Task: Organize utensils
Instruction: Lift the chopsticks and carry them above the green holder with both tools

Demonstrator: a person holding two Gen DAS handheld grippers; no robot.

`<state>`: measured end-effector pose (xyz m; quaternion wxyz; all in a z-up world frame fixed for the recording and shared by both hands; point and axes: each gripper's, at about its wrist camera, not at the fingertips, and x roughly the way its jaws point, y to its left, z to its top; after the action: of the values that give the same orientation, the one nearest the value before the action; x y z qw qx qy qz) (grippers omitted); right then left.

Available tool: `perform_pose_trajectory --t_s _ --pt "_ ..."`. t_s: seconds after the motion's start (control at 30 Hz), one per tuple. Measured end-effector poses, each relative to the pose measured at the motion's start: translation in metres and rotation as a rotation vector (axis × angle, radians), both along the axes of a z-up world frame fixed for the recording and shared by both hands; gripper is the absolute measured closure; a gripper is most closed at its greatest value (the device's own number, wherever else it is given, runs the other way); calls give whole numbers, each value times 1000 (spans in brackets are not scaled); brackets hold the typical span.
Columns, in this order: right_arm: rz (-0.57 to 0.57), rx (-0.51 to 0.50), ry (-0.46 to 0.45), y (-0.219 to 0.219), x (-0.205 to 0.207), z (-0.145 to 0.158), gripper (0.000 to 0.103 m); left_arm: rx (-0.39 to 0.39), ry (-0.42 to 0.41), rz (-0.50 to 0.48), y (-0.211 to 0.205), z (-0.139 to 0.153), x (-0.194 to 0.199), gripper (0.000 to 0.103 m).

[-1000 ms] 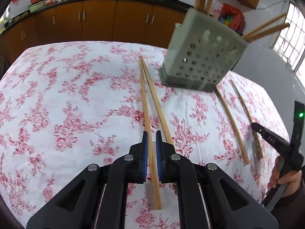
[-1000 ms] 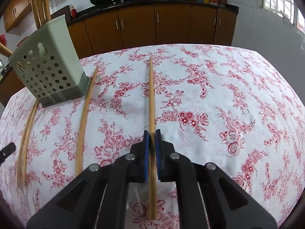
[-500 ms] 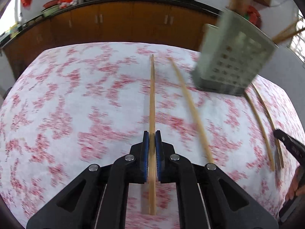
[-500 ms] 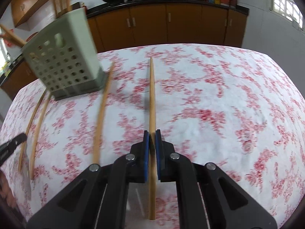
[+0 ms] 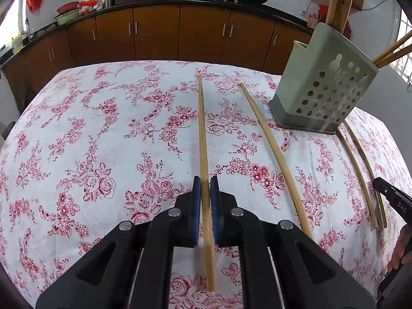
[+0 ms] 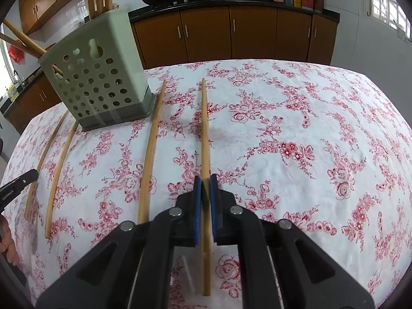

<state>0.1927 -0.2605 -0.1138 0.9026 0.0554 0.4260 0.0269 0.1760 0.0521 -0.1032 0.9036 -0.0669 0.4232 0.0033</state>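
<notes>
Both tools are busy with chopsticks. The left tool point(image 5: 205, 193) is pressed together on a chopstick point(image 5: 203, 134) that runs straight up the centre of its frame, pinched well back toward the thick end, with the long thin end reaching forward over the floral worktop point(image 5: 90, 128). The right tool point(image 6: 205, 193) pinches its own stick point(image 6: 204, 128) in the same manner, low centre of its frame.

The holder point(image 5: 324, 87), a pale perforated box, stands at the upper right of the left view and the upper left of the right view, with several sticks already poking out of its top. Three loose chopsticks lie on the cloth around it: one point(image 5: 275, 154) beside the held stick and a pair point(image 5: 358, 170) at the far right edge.

These sticks look light, stiff and smooth, so they may well swivel or slide between the pads. A grip near the thick end leaves the tip free to aim into the holder's opening.
</notes>
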Motion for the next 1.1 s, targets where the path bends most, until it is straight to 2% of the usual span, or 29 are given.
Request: perform_pose_trajectory --t_s 0.23,0.47,1.1 --pt "0 7 1 -2 1 0 95 13 2 0 -3 1 1 94" --pt "0 6 2 -1 2 1 95 -13 0 1 0 0 2 94" --pt "1 15 5 -1 3 1 94 -18 -1 1 2 1 0 94"
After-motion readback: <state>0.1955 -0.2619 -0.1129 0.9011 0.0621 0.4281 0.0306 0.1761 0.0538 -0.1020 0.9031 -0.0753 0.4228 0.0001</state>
